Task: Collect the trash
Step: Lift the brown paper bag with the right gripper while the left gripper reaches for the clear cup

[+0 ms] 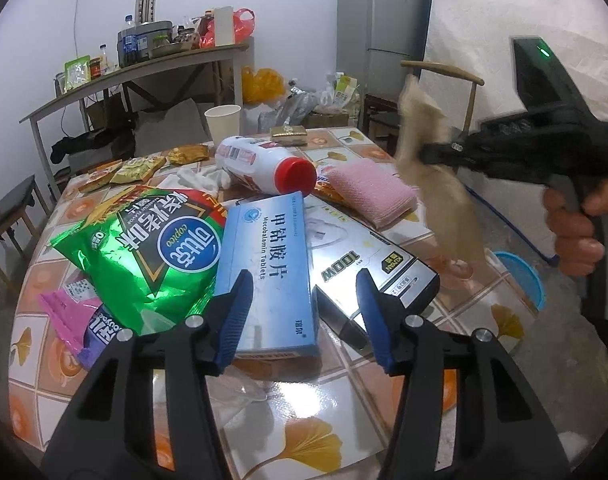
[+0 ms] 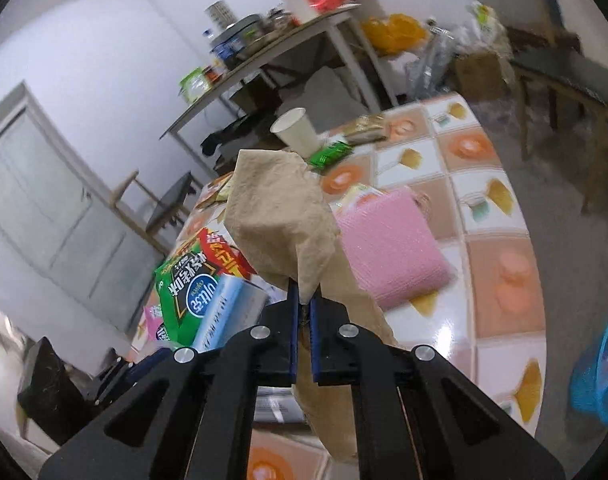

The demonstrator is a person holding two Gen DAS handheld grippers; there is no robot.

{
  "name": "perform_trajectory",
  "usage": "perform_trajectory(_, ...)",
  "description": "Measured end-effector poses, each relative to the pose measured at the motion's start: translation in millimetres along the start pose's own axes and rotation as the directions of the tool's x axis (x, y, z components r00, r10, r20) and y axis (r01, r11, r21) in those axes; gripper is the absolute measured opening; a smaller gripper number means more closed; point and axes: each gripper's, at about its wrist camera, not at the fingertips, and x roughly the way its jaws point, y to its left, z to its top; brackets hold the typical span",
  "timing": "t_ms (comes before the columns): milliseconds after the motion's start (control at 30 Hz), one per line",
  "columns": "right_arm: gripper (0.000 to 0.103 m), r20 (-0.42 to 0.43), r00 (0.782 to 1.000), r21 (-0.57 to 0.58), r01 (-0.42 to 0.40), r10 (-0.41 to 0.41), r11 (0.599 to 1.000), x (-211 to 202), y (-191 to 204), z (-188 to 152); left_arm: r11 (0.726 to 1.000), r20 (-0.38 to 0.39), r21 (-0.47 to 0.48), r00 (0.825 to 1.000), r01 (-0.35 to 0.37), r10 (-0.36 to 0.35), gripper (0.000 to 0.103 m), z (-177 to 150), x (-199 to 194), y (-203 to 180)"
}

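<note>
**Right gripper carried a limp tissue over the table edge: drop risk**

Right gripper was clamped on a crumpled brown tissue, held clear of the table near its right edge. Pinch looked thin: only a narrow fold sat between the pads, most of the sheet fanned out above and a long tail hung below. Left-wrist view showed the tissue blurred, so it was probably swinging.

Risks, biggest first:

- Blue basket sat on the floor just off the table's right edge, low and partly hidden. Probably the bin. A release too early or off-line would have put the tissue on the floor or back on the table.
- Light paper would drift on release; a high drop would likely miss.
- Fold could have slipped out of the pads mid-swing, given how little was gripped.
- Hanging tail could have dragged across the pink sponge or caught the glossy box on a low pass.

Left gripper was half open with nothing between its fingers, hovering over the blue pill box, green chip bag just beside it. One finger sat over the pill box, the other over the glossy box. Closing there might have nipped both boxes, or shoved the pill box into the chip bag.
</note>
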Motion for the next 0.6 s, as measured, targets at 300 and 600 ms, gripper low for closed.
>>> perform_trajectory(300,0.005,-0.057,0.998,0.088,0.036,-0.031,0.995,2.9,-29.1,-41.8,0.998,-0.099,0.000,0.993,-0.065,0.064,0.058,6.1,20.2,6.1)
perform_trajectory(600,0.005,-0.055,0.998,0.099,0.020,-0.014,0.995,9.4,-36.4,-47.6,0.991,-0.136,0.100,0.986,-0.087,0.100,0.060,16.2,25.4,-3.6)
